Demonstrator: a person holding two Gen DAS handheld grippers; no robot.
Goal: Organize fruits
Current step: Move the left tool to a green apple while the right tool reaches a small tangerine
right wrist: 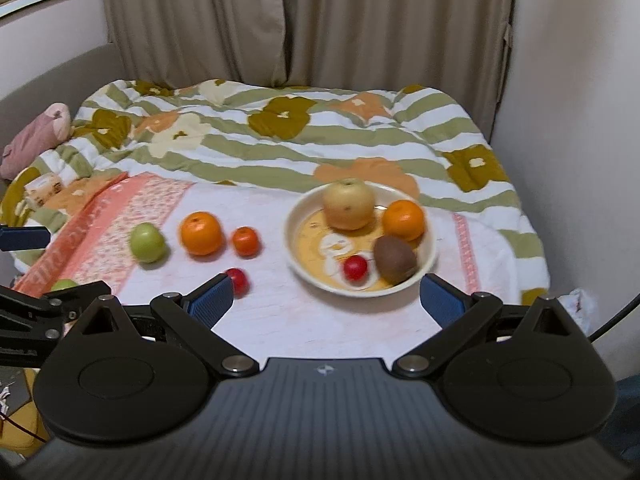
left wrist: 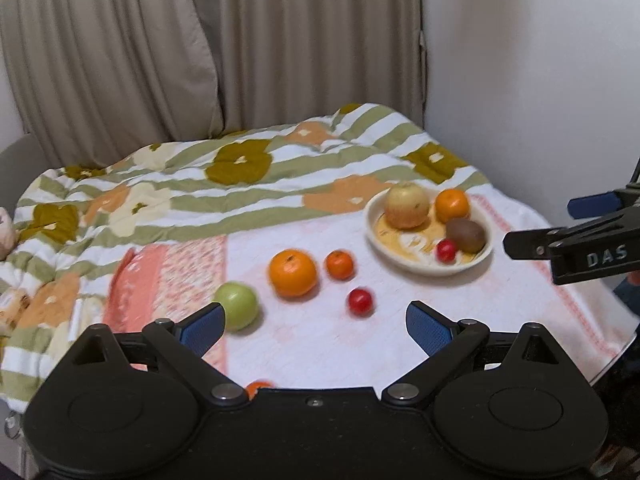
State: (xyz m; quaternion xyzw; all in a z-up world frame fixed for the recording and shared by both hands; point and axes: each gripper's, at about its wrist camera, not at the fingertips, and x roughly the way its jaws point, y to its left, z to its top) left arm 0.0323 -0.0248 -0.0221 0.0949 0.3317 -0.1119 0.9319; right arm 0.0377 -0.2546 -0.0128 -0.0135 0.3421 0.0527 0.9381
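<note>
A cream bowl (right wrist: 297,268) on the white cloth holds a yellow apple (right wrist: 348,205), an orange (right wrist: 403,220), a kiwi (right wrist: 395,259) and a small red fruit (right wrist: 355,267). Left of it lie a green apple (left wrist: 237,306), a big orange (left wrist: 293,273), a small orange (left wrist: 339,265) and another red fruit (left wrist: 360,301). My left gripper (left wrist: 316,328) is open and empty, just short of the loose fruits. My right gripper (right wrist: 326,300) is open and empty, in front of the bowl's near rim. The same bowl (left wrist: 430,270) shows in the left wrist view.
A flowered green-striped quilt (right wrist: 280,140) covers the bed beyond the cloth, with curtains (right wrist: 304,20) and a wall (right wrist: 580,120) behind. A pink soft toy (right wrist: 36,136) lies far left. Another green fruit (right wrist: 64,285) peeks out behind the left gripper's finger (right wrist: 60,300).
</note>
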